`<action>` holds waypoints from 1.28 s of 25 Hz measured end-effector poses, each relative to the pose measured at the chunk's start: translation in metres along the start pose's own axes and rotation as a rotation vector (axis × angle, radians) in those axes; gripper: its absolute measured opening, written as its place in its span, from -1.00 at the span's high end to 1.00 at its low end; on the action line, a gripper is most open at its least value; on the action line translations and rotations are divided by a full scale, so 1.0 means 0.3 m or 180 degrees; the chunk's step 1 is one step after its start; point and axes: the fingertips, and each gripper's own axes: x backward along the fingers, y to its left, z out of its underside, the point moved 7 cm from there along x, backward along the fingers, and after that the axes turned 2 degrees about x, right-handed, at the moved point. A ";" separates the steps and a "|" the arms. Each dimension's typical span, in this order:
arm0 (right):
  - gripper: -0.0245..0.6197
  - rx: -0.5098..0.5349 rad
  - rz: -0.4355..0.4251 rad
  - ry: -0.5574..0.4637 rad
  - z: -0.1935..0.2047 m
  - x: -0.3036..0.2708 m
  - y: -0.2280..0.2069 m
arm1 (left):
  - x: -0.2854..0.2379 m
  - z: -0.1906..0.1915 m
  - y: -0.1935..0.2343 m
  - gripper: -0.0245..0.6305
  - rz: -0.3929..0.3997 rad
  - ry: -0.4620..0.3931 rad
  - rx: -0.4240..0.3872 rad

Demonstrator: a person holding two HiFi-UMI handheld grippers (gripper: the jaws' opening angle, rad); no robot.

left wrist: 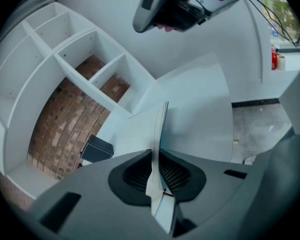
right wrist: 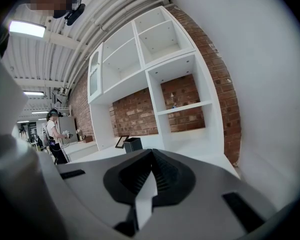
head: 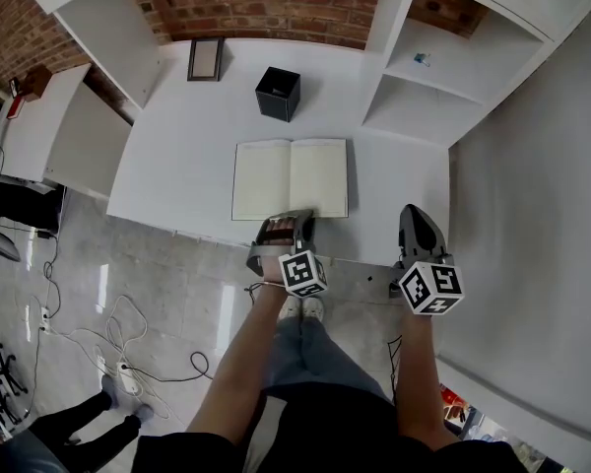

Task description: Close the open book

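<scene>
Fingers (left wrist: 132,176) of my left gripper (head: 288,223) were clenched on the near edge of the open book (head: 291,177), just right of its spine, with a thin part of it (left wrist: 159,129) running straight out between the pads. My right gripper (head: 412,215) hung to the right of the book, apart from it, jaws pressed together on nothing. The book lay by the near edge of the white table (head: 187,136). Beyond it sat a black box (head: 278,93) and a picture frame (head: 206,59).
</scene>
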 end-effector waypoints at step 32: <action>0.93 0.0103 -0.0464 0.0016 -0.023 -0.165 0.220 | 0.114 0.382 0.134 0.72 0.0078 0.0072 0.4350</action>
